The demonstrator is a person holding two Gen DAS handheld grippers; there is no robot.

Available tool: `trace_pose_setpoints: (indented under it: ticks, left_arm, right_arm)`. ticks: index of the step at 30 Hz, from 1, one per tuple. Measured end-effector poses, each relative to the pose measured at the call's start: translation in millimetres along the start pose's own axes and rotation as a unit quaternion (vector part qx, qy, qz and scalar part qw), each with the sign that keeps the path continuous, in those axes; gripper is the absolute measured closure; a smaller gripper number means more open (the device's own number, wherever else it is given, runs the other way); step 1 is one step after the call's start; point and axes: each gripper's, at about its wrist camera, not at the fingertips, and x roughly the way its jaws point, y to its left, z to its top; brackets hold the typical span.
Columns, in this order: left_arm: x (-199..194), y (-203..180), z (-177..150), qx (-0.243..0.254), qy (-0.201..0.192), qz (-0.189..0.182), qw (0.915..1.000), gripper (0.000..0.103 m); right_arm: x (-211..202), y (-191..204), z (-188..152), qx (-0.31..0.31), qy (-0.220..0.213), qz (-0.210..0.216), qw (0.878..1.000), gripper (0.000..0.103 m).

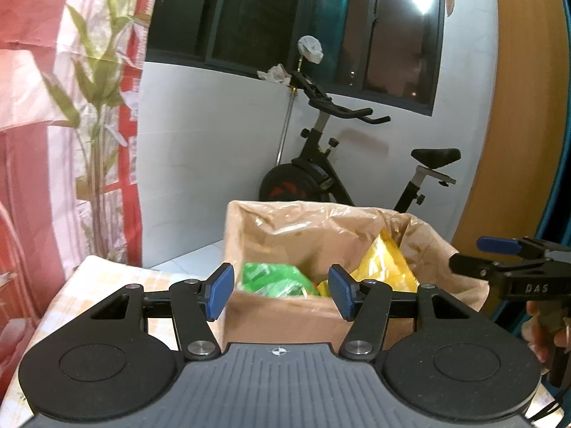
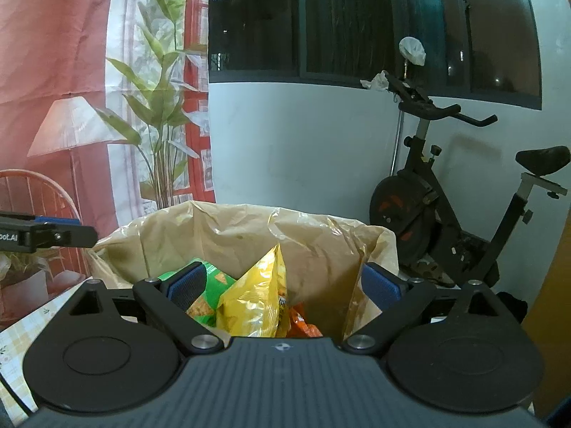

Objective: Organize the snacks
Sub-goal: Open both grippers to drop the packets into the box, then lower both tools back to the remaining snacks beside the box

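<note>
With both grippers' [image 1: 282, 292] [image 2: 283, 287] jaws apart and empty at the box [image 1: 285, 315], either could snag its plastic liner [image 2: 321, 249].

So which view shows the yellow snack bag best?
The right wrist view: the yellow snack bag stands centred and close in the lined box. The left wrist view shows it smaller, partly behind a claw finger.

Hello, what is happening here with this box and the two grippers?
A person is sorting snacks with a handheld gripper in each hand. A cardboard box lined with a clear plastic bag already holds a green snack packet, a yellow chip bag and an orange packet. The left gripper and the right gripper are both open and empty, pointing over the box.
</note>
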Motion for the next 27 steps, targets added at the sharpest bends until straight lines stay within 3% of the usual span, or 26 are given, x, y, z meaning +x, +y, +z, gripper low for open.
trace_pose_setpoints:
  ticks: [14,27]
  left_arm:
    - [-27,9,-40,-0.030,-0.004,0.022,0.9993,0.042]
    - [-19,14,-79,-0.045,0.033,0.048,0.9972,0.042]
  right_arm:
    - [-35,14,-35,-0.005,-0.020,-0.016,1.000,0.007]
    - [-47,10,-76,-0.007,0.001,-0.027,1.000,0.007]
